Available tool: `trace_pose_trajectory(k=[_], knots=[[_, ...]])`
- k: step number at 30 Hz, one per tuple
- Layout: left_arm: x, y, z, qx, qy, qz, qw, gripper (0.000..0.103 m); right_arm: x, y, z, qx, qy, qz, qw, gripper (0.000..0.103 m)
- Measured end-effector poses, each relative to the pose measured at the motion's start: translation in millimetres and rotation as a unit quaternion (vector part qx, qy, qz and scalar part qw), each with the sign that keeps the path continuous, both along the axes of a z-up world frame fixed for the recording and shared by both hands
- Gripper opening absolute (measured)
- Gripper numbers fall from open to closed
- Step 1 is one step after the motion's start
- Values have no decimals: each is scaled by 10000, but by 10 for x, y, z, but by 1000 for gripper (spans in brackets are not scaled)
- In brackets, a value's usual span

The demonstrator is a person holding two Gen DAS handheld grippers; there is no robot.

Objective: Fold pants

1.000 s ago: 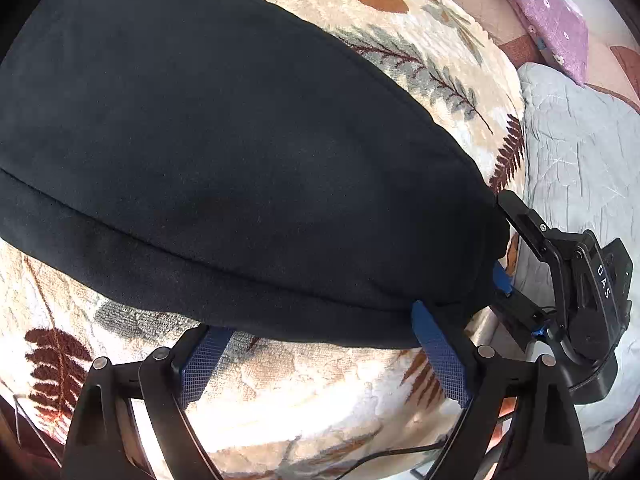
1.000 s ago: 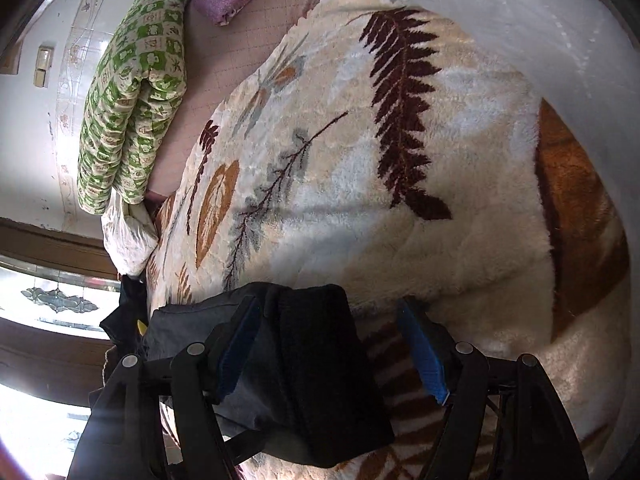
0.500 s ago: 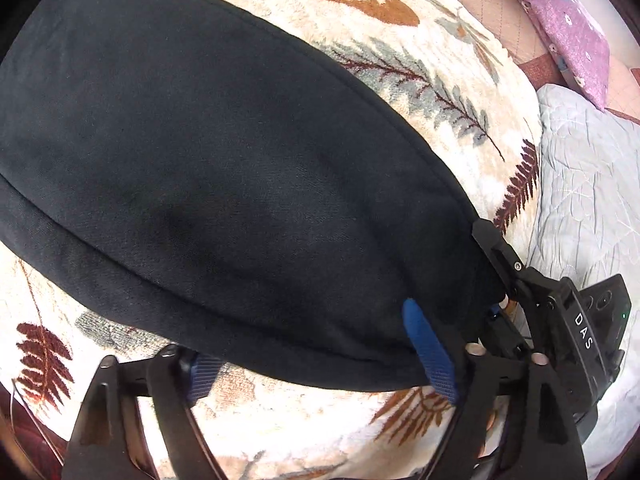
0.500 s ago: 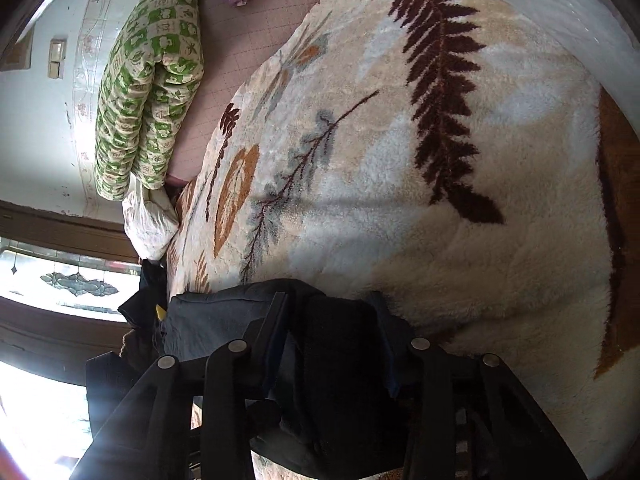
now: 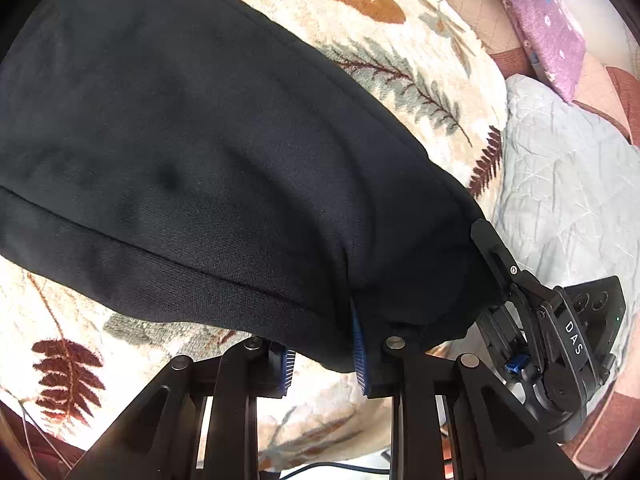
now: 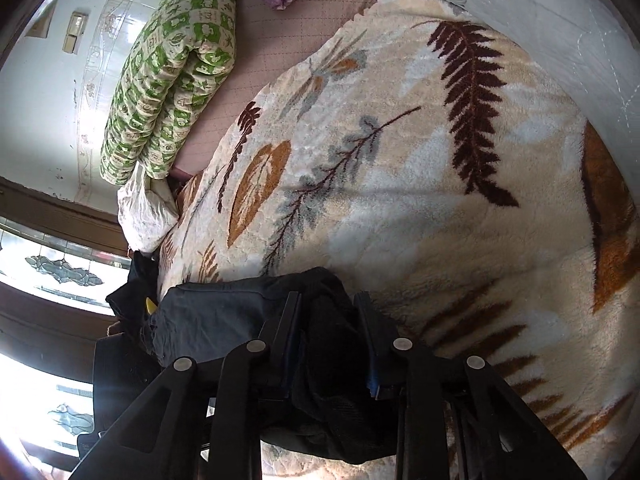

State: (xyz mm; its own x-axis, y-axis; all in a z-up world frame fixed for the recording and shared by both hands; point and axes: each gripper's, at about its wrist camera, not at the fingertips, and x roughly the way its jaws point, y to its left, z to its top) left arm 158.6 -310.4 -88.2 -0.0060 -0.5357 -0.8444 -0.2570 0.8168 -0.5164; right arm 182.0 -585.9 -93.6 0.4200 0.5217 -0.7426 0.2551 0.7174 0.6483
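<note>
Pants [image 5: 192,152] cut off at left edge; cloth hides right gripper [image 6: 332,344] pads.

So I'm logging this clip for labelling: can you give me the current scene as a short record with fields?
garment: black knit pants, spread flat
surface: cream plush leaf-print blanket
left gripper: shut on the pants' near hem
right gripper: shut on a bunched corner of the pants
nearby: green patterned folded quilt, purple pillow, pale grey quilted cover
</note>
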Motion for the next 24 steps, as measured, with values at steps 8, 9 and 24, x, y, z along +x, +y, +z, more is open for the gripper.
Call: trace_pose_trajectory(k=[8,9,24], knots=[[9,430,279,-406,-167,177,9989,21,11,307,454,-324,-101,86,9994,26],[9,506,319,-449,-189,212,9986,21,27,370,521,-370,-126,116,9992,26],[212,2387,433,-1149,-111,1342,9842,21,589,2123,1073,-642,-367,995,9923,26]])
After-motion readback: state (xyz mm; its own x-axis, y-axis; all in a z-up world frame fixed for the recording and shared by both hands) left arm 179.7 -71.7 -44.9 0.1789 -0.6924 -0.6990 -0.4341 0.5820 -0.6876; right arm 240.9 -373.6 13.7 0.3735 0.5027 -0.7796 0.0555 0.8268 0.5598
